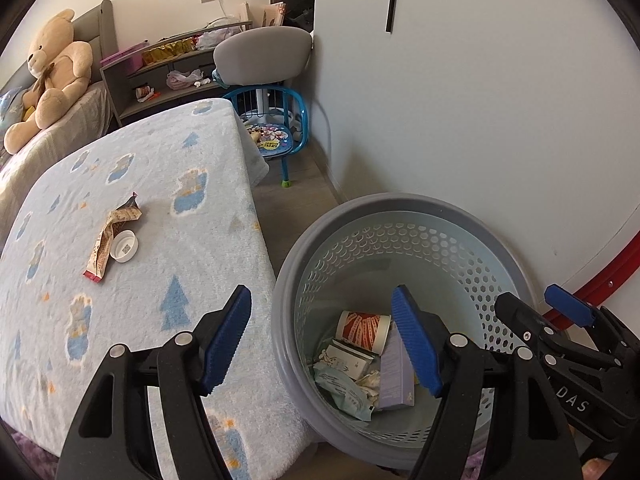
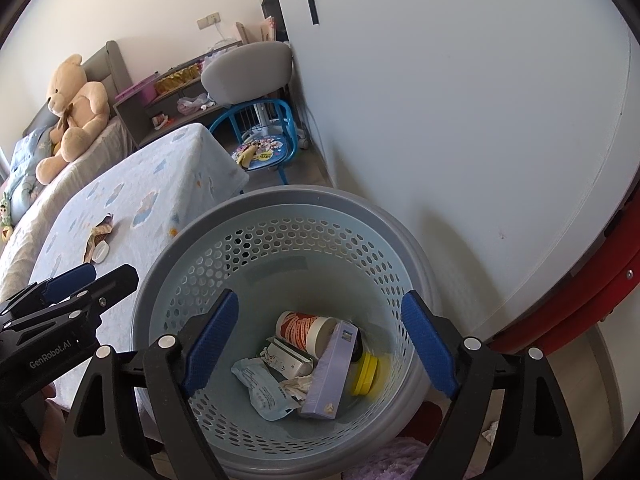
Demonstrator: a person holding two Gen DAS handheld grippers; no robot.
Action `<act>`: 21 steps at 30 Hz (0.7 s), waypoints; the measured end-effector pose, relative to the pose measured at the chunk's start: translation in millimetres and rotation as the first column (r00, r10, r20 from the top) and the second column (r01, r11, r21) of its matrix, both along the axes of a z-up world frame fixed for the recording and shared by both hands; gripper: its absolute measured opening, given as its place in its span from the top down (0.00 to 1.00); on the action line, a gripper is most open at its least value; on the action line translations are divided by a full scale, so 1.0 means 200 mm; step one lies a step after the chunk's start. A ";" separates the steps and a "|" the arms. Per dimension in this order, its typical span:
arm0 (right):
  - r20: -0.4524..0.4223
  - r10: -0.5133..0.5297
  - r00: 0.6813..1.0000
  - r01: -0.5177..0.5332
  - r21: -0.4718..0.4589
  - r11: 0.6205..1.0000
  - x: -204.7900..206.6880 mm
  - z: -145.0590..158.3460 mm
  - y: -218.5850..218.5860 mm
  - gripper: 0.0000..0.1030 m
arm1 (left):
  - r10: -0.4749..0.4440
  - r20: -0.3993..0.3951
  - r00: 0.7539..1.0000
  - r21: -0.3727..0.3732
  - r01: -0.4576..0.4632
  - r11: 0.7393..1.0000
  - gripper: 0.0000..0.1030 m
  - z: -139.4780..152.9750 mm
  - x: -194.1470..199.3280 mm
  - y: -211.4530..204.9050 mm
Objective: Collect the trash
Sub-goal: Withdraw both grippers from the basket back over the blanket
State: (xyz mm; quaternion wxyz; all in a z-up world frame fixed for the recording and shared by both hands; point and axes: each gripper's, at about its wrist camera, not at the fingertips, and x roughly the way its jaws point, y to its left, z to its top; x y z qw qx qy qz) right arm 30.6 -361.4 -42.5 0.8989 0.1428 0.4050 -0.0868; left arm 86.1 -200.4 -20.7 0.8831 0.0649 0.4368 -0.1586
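- While both grippers hang over the grey perforated laundry-style basket (image 2: 280, 240) that serves as the bin, I read my left gripper (image 1: 324, 344) as spread wide with nothing between its blue pads (image 1: 226, 340); it straddles the basket's near rim, half over the bed.
- My right gripper (image 2: 320, 344) is likewise spread and empty, aimed straight down into the basket's mouth, which I judge is the pose for dropping things in.
- I take it the basket stands on the floor just beside the bed's edge and near the white wall so that trash can go from blanket to bin with a short reach.
- Inside it lie a red-and-white paper cup (image 2: 306, 330) on its side, a flat lilac box (image 2: 330, 372) leaning across the heap, a pale blue wipes pouch (image 2: 264, 386), a small white carton (image 2: 286, 360), crumpled tissue (image 2: 296, 384) and a yellow lid (image 2: 366, 372) against the wall.
- Still on the blue-and-white fleece blanket (image 1: 140, 280) are two pieces of trash: a long crinkled snack wrapper (image 1: 110, 242), beige with red ends, lying flat, and a white bottle cap (image 1: 125, 245) touching its side, open face up.
- Both sit well apart from the basket, on my left gripper's side, so I judge that gripper should fetch them next; the thin wrapper may sink into the pile.
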 end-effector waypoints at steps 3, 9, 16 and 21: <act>-0.001 0.000 1.000 0.000 -0.001 1.000 0.00 0.00 0.00 0.20 | 0.006 0.000 1.000 -0.002 -0.006 1.000 0.32 0.00 0.00 0.01; -0.008 0.000 1.000 0.000 -0.006 1.000 0.01 -0.02 0.01 0.20 | 0.023 0.000 1.000 -0.009 -0.023 1.000 0.32 0.00 0.00 0.04; -0.022 0.007 1.000 -0.007 -0.015 1.000 0.02 -0.03 0.04 0.20 | 0.058 -0.001 0.998 -0.021 -0.058 0.998 0.32 -0.01 0.01 0.16; -0.023 0.020 1.000 -0.021 -0.036 0.999 0.03 -0.01 0.10 0.20 | 0.103 -0.003 0.995 -0.020 -0.103 0.994 0.32 -0.02 0.03 0.31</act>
